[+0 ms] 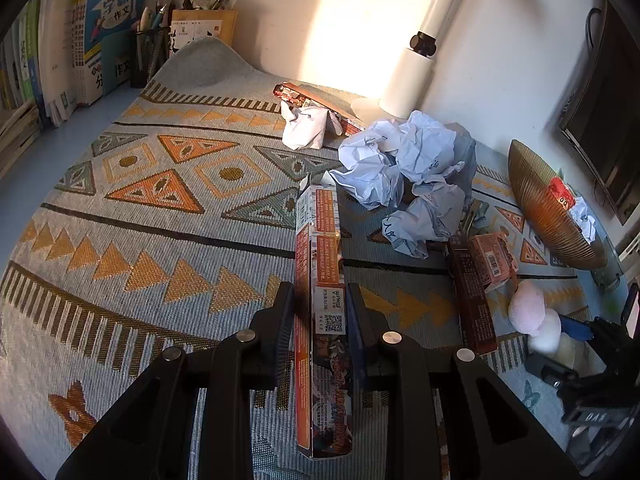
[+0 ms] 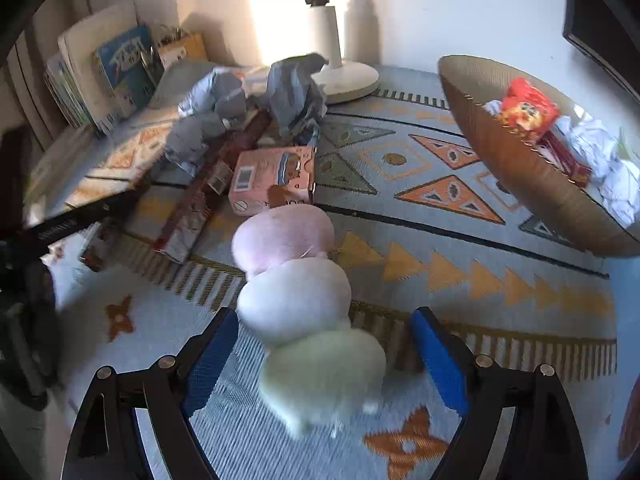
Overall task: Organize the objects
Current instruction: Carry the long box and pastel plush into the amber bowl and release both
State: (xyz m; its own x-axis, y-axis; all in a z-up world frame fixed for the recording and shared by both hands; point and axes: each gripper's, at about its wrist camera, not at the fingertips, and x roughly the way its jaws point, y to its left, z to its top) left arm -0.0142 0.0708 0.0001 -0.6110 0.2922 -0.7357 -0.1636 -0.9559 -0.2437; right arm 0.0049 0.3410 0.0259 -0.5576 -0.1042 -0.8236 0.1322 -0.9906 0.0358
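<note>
Few items are sorted: the ribbed bowl at far right holds a red packet and some crumpled paper. Most remains on the patterned mat: crumpled paper balls, a pink box, a long dark box, another box at the far edge. Left hand-held gripper pinches a long orange box over the mat. Right hand-held gripper is spread around a three-lobed plush toy, not closed on it; that view is blurred.

Books stand along the desk's far left edge beside a pen holder; a white lamp rises at the back edge, and what may be a monitor hangs right.
</note>
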